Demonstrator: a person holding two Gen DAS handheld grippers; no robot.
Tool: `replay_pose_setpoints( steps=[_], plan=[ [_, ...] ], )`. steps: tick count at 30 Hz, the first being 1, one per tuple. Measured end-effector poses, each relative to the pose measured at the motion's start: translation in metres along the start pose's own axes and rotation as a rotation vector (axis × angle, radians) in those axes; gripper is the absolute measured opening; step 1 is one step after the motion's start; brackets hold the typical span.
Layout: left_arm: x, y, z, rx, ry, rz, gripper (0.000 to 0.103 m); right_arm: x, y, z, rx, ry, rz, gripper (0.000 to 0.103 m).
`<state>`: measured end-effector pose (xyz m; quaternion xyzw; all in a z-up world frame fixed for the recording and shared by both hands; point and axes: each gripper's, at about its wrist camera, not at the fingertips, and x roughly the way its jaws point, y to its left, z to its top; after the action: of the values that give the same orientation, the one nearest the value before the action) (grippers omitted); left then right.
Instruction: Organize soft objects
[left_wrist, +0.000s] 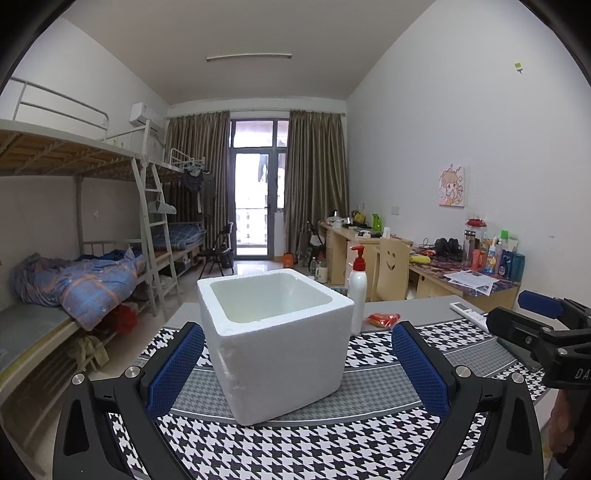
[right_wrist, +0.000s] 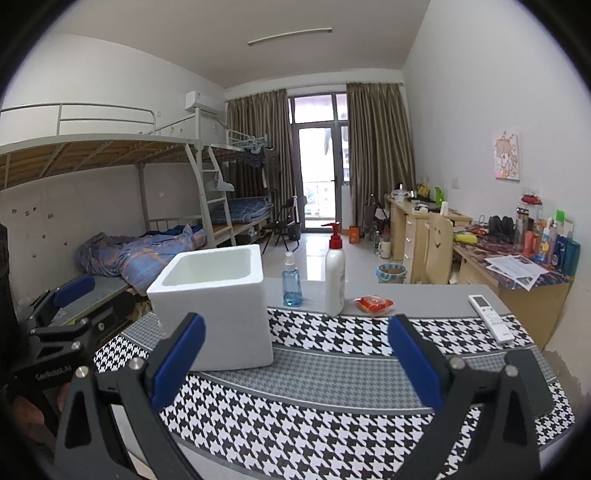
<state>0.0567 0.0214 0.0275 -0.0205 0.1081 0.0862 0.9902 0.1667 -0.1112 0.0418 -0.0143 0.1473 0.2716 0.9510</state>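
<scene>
A white foam box (left_wrist: 280, 343) stands open-topped on a houndstooth cloth (left_wrist: 295, 450); it also shows in the right wrist view (right_wrist: 218, 306). A small red soft packet (left_wrist: 382, 319) lies behind it on the grey table, also in the right wrist view (right_wrist: 373, 304). My left gripper (left_wrist: 297, 365) is open and empty, its blue pads on either side of the box's near corner. My right gripper (right_wrist: 295, 360) is open and empty above the cloth, right of the box. The box's inside looks empty.
A white pump bottle (right_wrist: 335, 273) and a blue spray bottle (right_wrist: 291, 282) stand behind the box. A white remote (right_wrist: 491, 317) and a dark phone (right_wrist: 530, 380) lie at the right. The table's right edge (right_wrist: 517, 306) is near. The right gripper's body shows at right in the left wrist view (left_wrist: 546, 332).
</scene>
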Motion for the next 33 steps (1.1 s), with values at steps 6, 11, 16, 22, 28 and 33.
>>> replay_pose_setpoints(
  steps=[6, 11, 16, 22, 28, 33],
  plan=[
    [-0.004, -0.001, -0.005, -0.010, 0.003, -0.005, 0.102, -0.004, -0.002, -0.009, -0.001, 0.000, -0.007, 0.100],
    [-0.008, -0.004, -0.011, -0.007, -0.011, -0.010, 0.102, -0.008, -0.002, -0.017, -0.013, -0.016, -0.020, 0.100],
    [-0.013, -0.007, -0.017, -0.012, -0.018, -0.002, 0.102, -0.017, -0.001, -0.023, -0.023, -0.030, -0.025, 0.100],
    [-0.020, -0.011, -0.023, -0.009, -0.015, -0.006, 0.102, -0.021, 0.001, -0.032, -0.018, -0.038, -0.012, 0.100],
    [-0.027, -0.010, -0.029, -0.019, -0.011, 0.015, 0.102, -0.026, 0.003, -0.039, -0.011, -0.038, -0.007, 0.100],
    [-0.035, -0.012, -0.030, -0.013, -0.020, 0.021, 0.102, -0.034, 0.005, -0.042, -0.010, -0.047, -0.006, 0.100]
  ],
)
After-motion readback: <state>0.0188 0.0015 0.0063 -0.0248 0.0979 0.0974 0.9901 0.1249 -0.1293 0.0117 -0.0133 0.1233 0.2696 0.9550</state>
